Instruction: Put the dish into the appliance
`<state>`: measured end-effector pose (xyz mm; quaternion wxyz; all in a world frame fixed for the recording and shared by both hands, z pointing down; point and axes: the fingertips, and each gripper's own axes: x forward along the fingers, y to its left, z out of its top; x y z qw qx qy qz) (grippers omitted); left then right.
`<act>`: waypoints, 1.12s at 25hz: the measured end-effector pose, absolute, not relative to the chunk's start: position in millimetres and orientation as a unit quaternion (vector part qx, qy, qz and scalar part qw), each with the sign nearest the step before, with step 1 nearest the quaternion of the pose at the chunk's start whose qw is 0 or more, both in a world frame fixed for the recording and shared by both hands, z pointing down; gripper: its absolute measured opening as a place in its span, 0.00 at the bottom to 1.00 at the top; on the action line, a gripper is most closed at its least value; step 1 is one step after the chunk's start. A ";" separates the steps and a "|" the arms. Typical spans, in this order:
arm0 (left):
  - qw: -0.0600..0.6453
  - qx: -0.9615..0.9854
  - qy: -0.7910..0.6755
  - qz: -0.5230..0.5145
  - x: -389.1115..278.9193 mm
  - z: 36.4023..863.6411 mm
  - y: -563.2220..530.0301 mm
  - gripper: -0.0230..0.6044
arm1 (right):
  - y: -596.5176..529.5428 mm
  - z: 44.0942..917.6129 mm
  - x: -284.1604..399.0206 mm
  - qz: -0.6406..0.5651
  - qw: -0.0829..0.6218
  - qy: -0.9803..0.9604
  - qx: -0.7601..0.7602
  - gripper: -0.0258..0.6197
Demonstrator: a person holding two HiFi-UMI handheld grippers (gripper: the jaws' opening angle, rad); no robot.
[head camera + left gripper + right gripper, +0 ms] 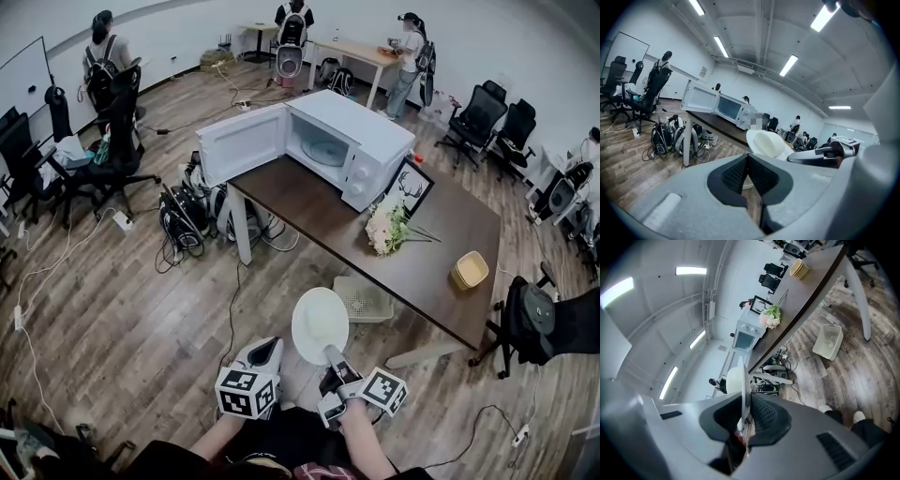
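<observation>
A white dish hangs over the wooden floor, short of the table's near side. My right gripper is shut on its near rim. In the right gripper view the dish stands edge-on between the pads. The white microwave sits at the far end of the dark table, its door swung wide to the left and its chamber in plain sight. My left gripper floats left of the dish, shut and holding nothing. From the left gripper view the dish shows just beyond the closed tips.
Flowers, a picture frame and a yellow bowl lie on the table. A white basket stands under it. Bags and cables crowd the floor left of the table. Office chairs and people stand around.
</observation>
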<state>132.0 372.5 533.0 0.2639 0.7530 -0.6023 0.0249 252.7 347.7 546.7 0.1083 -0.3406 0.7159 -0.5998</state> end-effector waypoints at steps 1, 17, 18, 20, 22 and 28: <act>0.264 0.754 -0.601 0.025 130.5 533.1 366.2 0.05 | 342.3 546.6 251.3 -0.599 0.109 0.716 -0.342 0.11; 0.251 0.767 -0.589 0.034 65.5 525.5 254.2 0.05 | 236.8 551.0 193.0 -0.607 0.121 0.699 -0.357 0.11; 0.251 0.769 -0.587 0.034 60.4 525.4 247.0 0.05 | 230.3 550.9 189.0 -0.605 0.122 0.699 -0.361 0.11; 0.249 0.774 -0.581 0.034 50.8 524.6 232.6 0.05 | 216.9 548.6 178.8 -0.603 0.131 0.698 -0.363 0.11; 0.246 0.779 -0.575 0.034 41.4 523.5 219.2 0.05 | 204.9 547.9 170.5 -0.600 0.137 0.697 -0.368 0.11; 0.249 0.790 -0.559 0.047 13.7 525.6 190.1 0.05 | 180.3 551.1 146.1 -0.601 0.151 0.684 -0.384 0.11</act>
